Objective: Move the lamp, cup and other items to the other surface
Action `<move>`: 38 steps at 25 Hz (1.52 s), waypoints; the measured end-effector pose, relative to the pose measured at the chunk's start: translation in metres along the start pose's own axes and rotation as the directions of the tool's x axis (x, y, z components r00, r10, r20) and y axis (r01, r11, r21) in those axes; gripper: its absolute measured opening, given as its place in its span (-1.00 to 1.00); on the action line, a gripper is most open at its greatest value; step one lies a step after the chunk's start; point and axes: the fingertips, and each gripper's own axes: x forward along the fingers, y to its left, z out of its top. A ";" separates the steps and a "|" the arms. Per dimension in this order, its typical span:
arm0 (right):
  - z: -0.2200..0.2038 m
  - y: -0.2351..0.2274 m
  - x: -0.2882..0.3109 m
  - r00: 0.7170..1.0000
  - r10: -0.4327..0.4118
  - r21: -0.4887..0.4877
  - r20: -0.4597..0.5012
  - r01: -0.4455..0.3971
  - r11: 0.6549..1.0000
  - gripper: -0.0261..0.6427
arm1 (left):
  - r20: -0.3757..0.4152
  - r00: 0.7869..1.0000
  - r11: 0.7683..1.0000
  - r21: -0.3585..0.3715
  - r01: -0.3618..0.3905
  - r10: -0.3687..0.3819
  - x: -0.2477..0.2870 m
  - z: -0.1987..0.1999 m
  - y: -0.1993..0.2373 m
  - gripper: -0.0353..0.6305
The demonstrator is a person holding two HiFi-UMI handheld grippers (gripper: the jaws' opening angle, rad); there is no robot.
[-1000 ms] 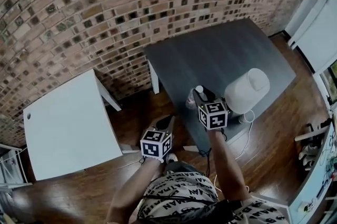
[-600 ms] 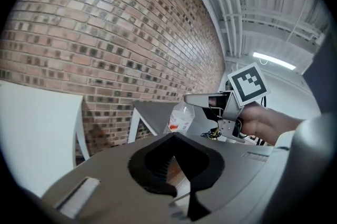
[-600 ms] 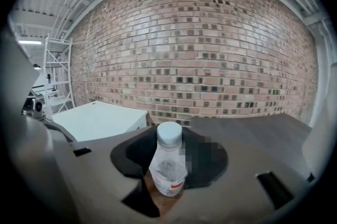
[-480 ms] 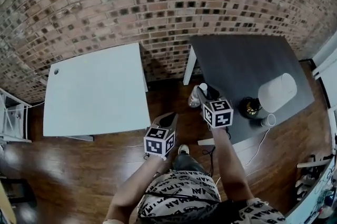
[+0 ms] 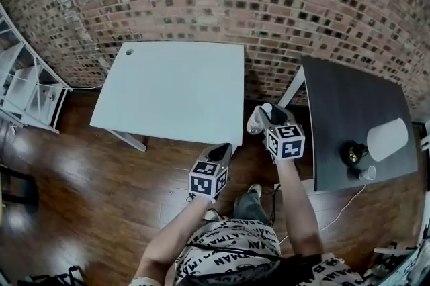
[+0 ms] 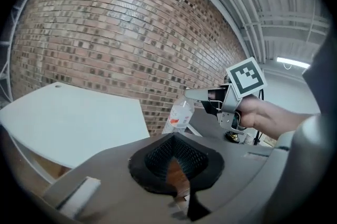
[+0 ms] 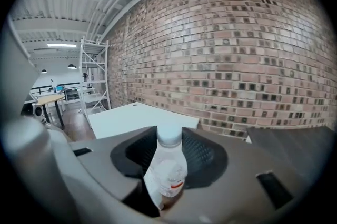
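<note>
Swung away from the dark table [image 5: 342, 110], the right gripper [image 5: 269, 115] and left gripper [image 5: 220, 152] now face the white table [image 5: 168, 86]. The lamp [image 5: 386, 139] and cup [image 5: 367, 172] remain behind. Carrying step: right jaws hold a bottle [image 5: 258, 119] over the floor gap; left jaws are closed, empty. Next: clear the near edge, stand it upright; the top offers plenty of room.

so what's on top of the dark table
On the table: a lamp and a small white cup by the near edge. Anything under the lamp is hidden.
</note>
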 end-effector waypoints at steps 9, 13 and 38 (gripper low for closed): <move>0.017 0.109 0.060 0.985 0.172 -0.077 0.001 -0.171 0.982 -0.44 | 0.037 0.987 0.984 -0.090 -0.151 0.154 -0.060 -0.023 0.079 -0.89; 0.026 0.147 0.096 0.962 0.272 -0.118 -0.007 -0.271 0.955 -0.44 | 0.055 0.971 0.966 -0.133 -0.223 0.232 -0.067 -0.018 0.110 -0.89; 0.039 0.285 0.199 0.827 0.555 -0.238 -0.088 -0.559 0.794 -0.44 | 0.078 0.874 0.852 -0.279 -0.442 0.479 -0.104 0.000 0.215 -0.89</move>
